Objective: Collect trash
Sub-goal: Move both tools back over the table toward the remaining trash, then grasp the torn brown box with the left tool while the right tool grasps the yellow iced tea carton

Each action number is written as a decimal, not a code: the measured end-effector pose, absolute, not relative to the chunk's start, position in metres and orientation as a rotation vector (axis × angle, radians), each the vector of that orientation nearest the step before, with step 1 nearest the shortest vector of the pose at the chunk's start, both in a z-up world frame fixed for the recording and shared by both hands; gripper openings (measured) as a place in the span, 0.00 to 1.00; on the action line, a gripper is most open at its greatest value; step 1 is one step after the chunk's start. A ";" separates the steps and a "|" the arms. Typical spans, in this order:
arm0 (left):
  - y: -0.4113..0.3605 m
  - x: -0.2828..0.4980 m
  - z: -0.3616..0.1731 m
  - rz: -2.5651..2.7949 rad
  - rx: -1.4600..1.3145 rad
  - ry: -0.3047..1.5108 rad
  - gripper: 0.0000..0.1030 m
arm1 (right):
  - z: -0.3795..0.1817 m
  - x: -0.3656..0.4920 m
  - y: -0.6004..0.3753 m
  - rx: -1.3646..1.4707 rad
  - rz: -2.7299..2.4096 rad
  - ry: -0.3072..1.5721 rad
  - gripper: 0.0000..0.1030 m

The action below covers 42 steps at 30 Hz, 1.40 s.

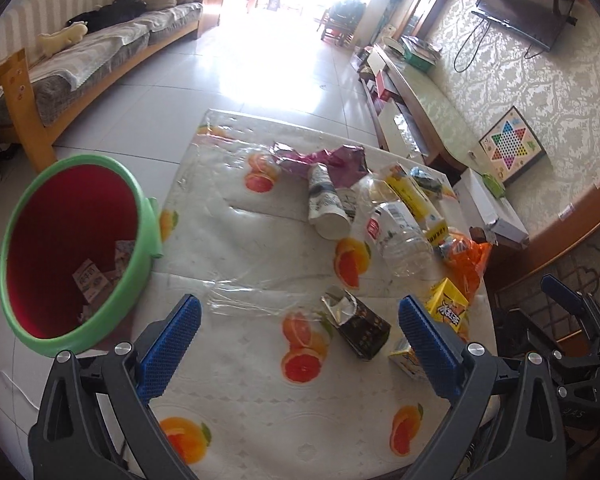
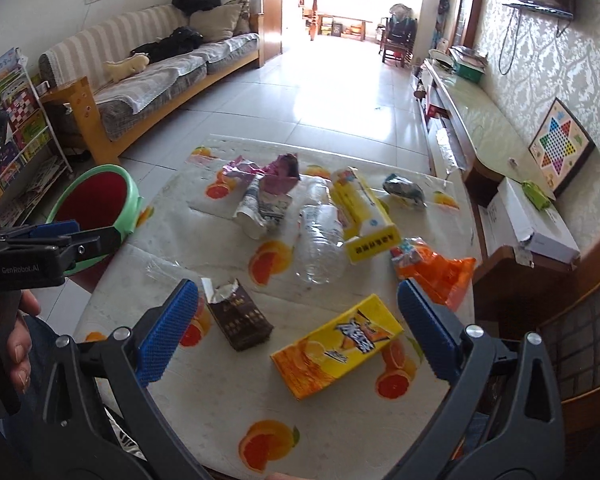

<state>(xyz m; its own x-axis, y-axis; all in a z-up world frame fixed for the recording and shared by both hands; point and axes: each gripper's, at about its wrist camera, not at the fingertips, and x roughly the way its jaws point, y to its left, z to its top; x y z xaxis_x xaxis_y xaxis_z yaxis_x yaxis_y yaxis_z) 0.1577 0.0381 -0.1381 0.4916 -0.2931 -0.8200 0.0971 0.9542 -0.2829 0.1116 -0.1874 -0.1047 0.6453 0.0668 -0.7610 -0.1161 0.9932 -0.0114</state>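
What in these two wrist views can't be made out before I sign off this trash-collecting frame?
- Bin contents: left wrist view shows a couple of cartons; its red wall hides the bottom.
- Small carton: left wrist view, largely behind the left gripper finger.
- Orange wrapper: right wrist view, its near end behind the right gripper finger.
- Doorway beyond the floor: both views, washed out by glare.
- Print on the brown carton: too small.

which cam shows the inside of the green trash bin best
The left wrist view. There the green trash bin sits close, its mouth facing the camera, so the red inside and some cartons at the bottom show. In the right wrist view the bin is farther off and partly hidden behind the left gripper, its contents unseen.
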 end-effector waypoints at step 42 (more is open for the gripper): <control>-0.032 0.216 -0.235 -0.135 -0.200 1.259 0.28 | -0.202 0.137 -0.242 0.160 0.071 1.069 0.95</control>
<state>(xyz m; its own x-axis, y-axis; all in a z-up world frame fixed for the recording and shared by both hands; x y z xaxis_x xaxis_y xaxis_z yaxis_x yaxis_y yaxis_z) 0.2158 -0.0322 -0.2348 0.3022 -0.2109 -0.9296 -0.0087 0.9746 -0.2239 0.1371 -0.2422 -0.2021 0.4801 0.1355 -0.8667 0.0197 0.9861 0.1651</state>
